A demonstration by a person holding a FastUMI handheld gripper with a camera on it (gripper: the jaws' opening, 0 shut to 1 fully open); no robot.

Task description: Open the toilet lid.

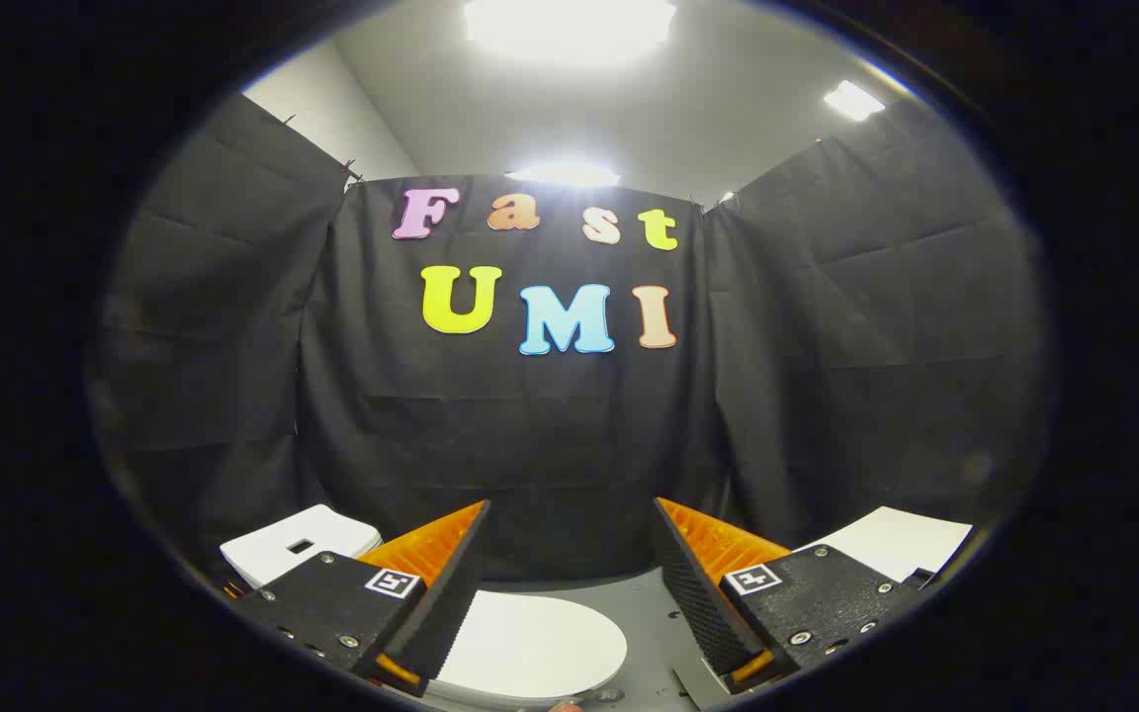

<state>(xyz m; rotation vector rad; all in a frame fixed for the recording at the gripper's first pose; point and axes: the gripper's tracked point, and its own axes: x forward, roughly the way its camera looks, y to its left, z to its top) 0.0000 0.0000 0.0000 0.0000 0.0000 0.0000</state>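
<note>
Now, tool (569,554) spread wide w/ nothing pinched, toilet lid (530,648) (down, closed) just below between fingers.

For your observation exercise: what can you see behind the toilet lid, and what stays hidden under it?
Behind the closed white toilet lid lie grey floor and the black cloth wall. The lid covers whatever lies under it. The open gripper hovers above, touching nothing.

Staged recording booth: black cloth walls (550,445), ceiling lights (569,25), toilet lid (530,643).
</note>
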